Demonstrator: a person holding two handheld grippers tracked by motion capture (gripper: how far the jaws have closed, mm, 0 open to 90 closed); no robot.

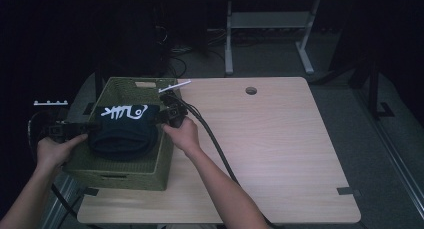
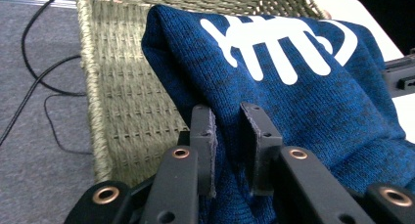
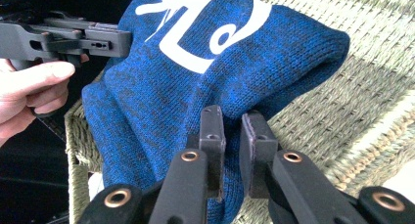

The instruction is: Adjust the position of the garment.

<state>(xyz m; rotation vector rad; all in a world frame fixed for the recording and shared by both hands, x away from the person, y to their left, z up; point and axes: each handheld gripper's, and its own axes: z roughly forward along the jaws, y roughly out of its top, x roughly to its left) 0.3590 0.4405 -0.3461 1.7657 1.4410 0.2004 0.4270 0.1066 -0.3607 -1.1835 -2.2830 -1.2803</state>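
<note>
High view: I've got a dark blue knit garment (image 1: 122, 131) stretched between both grippers, over the open top of the green woven basket (image 1: 116, 171). The basket sits on the left end of the light wood table (image 1: 280, 154), its near-left corner past the table edge. Left gripper (image 1: 92, 125) pinches the garment's left edge, right gripper (image 1: 161, 115) pinches its right edge near the basket's right rim. White print on the cloth, script-like strokes; I can't read it as letters. Tan tag on the basket's far wall, no legible text. A white stick-like item (image 1: 175, 86) lies at the basket's far right corner. I can't tell what else the basket holds; the cloth covers most of the opening

Left gripper view: jaws narrow, clamped on a fold of the blue knit (image 2: 303, 106). White print (image 2: 279, 38) looks like a curved outline with crossbars, not readable. Basket's woven wall (image 2: 122, 87) just behind the cloth, grey floor and cables beyond it. Right gripper (image 2: 401, 75) shows at the far edge

Right gripper view: jaws narrow, shut on the garment's (image 3: 195, 87) lower edge. White print (image 3: 205, 28) is loops and strokes, unreadable. Basket weave (image 3: 352, 111) directly behind. Left gripper (image 3: 73, 38) and the hand (image 3: 29, 92) holding it grip the cloth's far side
</note>
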